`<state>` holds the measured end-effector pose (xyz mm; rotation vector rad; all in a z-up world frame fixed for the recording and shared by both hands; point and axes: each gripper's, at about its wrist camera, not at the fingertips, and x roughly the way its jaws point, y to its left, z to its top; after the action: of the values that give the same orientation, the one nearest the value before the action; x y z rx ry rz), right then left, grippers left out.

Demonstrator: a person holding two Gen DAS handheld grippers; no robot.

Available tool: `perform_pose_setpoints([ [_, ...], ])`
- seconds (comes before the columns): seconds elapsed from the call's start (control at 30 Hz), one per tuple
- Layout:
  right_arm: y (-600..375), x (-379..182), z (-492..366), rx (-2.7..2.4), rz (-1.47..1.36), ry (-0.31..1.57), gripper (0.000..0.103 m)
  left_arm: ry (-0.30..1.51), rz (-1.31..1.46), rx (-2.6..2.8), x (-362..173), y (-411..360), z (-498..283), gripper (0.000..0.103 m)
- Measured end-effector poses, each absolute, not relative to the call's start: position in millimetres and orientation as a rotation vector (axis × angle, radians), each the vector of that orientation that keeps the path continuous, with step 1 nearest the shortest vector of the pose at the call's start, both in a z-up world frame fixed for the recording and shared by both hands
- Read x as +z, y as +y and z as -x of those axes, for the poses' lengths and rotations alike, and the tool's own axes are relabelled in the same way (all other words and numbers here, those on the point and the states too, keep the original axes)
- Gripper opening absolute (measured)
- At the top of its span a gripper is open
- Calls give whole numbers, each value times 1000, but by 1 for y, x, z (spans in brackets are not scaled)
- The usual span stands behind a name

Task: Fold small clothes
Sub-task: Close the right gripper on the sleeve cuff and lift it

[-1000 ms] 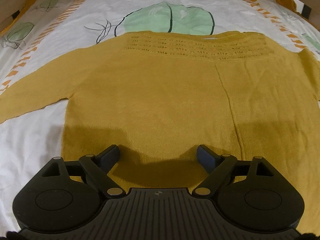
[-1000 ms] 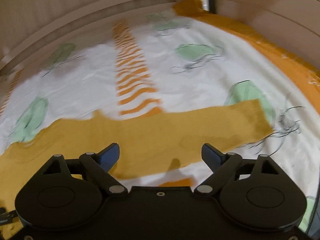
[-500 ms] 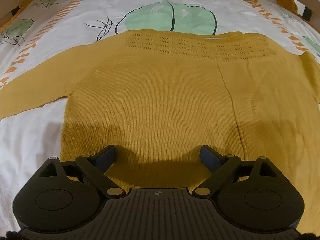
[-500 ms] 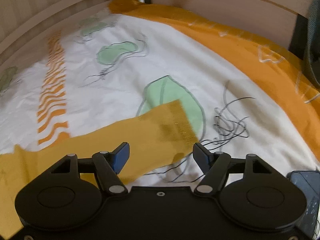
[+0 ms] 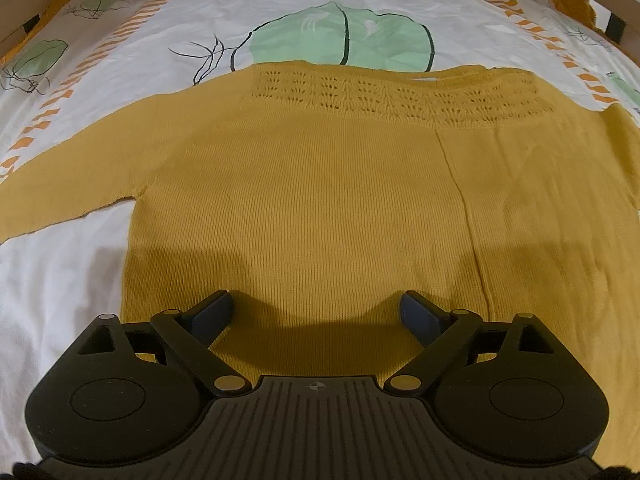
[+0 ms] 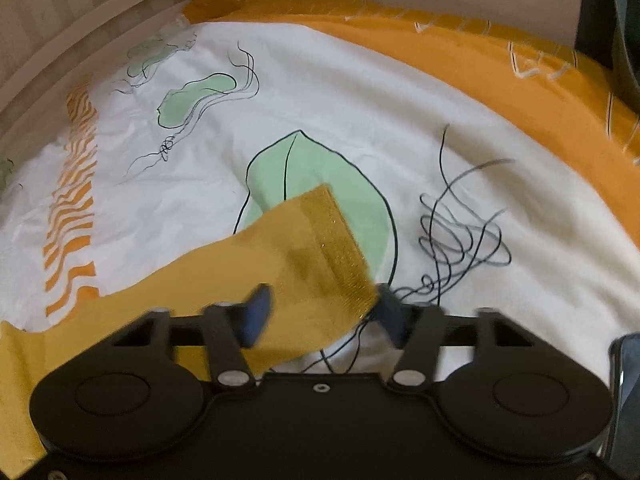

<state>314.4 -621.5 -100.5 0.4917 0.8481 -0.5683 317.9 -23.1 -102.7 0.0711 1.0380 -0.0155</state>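
Note:
A mustard-yellow knit sweater [image 5: 312, 184] lies flat on the bed, neckline away from me, sleeves spread to both sides. My left gripper [image 5: 316, 312] is open, hovering over the lower hem of the body, holding nothing. In the right wrist view, the sweater's sleeve [image 6: 248, 264] runs from the lower left to its ribbed cuff [image 6: 340, 248]. My right gripper [image 6: 324, 314] is partly open, its blurred fingers on either side of the cuff's near end; the cuff lies between the jaws, which stand apart from it.
The bed sheet [image 5: 120, 60] is white with green leaf prints and orange stripes. An orange border [image 6: 520, 92] and a wooden bed rail [image 6: 80, 40] ring the mattress. A dark phone-like object [image 6: 626, 380] lies at the right edge.
My right gripper swung right along the sleeve to its cuff and moved in over it, its jaws narrowing. My left gripper stayed over the hem, shifting slightly closer.

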Motion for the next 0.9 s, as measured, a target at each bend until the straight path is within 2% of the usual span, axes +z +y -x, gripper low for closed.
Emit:
perform_pose_setpoints([
  [0.03, -620, -99, -316, -567, -470, 846, 15, 1039, -72, -19, -102, -23, -318, 91],
  [0.1, -620, -95, -314, -530, -501, 824, 18, 1042, -70, -24, -99, -23, -319, 89],
  [0.17, -616, -84, -311, -511, -517, 786, 18, 1045, -63, -36, -96, -22, -319, 80],
  [0.23, -608, -71, -313, -497, -485, 766, 18, 1041, -59, -42, -91, -20, -319, 79],
  [0.67, -485, 72, -354, -207, -371, 614, 18, 945, -2, -18, -42, 10, -315, 78],
  [0.9, -368, 107, -378, 24, -356, 592, 18, 893, 43, 10, -19, 42, -307, 78],
])
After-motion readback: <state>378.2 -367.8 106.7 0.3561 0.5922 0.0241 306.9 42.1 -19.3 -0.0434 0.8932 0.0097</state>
